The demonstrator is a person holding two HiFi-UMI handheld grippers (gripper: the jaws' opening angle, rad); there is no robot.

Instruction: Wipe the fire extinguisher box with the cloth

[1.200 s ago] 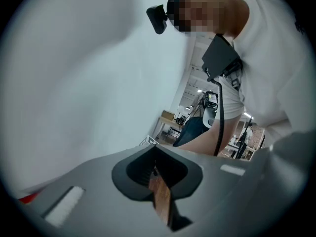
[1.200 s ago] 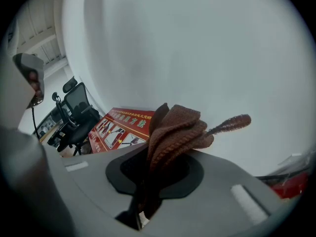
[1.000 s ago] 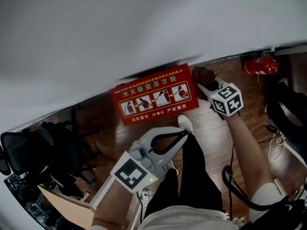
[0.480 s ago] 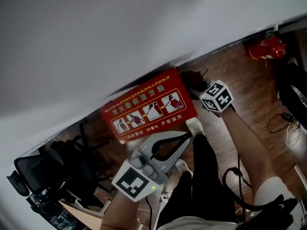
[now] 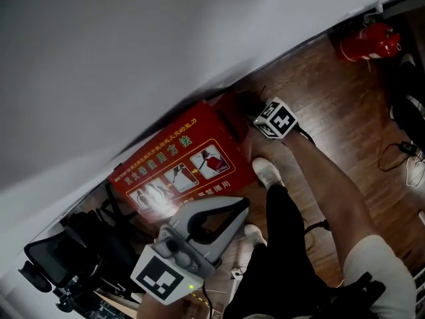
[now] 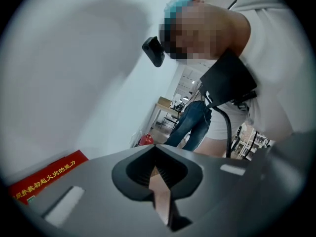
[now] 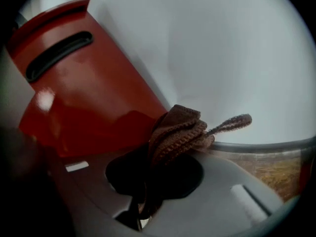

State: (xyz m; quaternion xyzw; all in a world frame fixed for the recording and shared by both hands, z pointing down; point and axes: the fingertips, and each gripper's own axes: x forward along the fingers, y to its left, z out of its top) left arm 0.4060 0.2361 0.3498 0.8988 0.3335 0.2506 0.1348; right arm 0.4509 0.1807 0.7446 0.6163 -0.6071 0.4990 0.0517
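While tight on the brown cloth [image 7: 181,127], right gripper [image 7: 170,147] beside the red box [image 5: 179,165] with yellow Chinese lettering [image 5: 171,153]; left gripper [image 5: 239,206] closed.

wooden floor [image 5: 332,105], fire extinguisher box [image 5: 174,163], red extinguisher [image 5: 369,42]

The red fire extinguisher box [image 5: 179,168] carries yellow Chinese print on its front. In the left gripper view one line on it [image 6: 42,179] ends with 火灾的能力. In the head view its lines and small pictures are too blurred to read. The left marker cube [image 5: 159,278] and the right marker cube [image 5: 275,119] show only black-and-white square code patterns
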